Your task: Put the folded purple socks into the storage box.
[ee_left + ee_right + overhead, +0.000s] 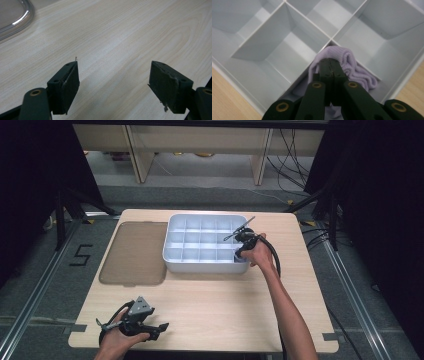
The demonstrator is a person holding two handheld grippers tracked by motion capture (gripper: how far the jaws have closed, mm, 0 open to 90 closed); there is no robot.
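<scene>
A white tray [200,267] with several square compartments stands on the far middle of the wooden table [215,305]. A lilac ribbed sock [359,72] lies bunched in the tray's [294,32] near right corner compartment. My right gripper [331,61] points down into that compartment, its jaws shut together with their tips pushed against the sock; I see no fabric between the pads. In the high view the right gripper [241,251] sits at that corner, with a bit of sock [240,257] beneath it. My left gripper [157,329] rests open at the table's near left edge, and nothing sits between the left gripper's [113,85] jaws.
A clear brownish lid [134,252] lies flat on the table to the left of the tray; the lid's curved rim [15,17] shows in the left gripper view. Bare wood lies between the two hands. The right gripper's cable [272,252] loops over the tray's right side.
</scene>
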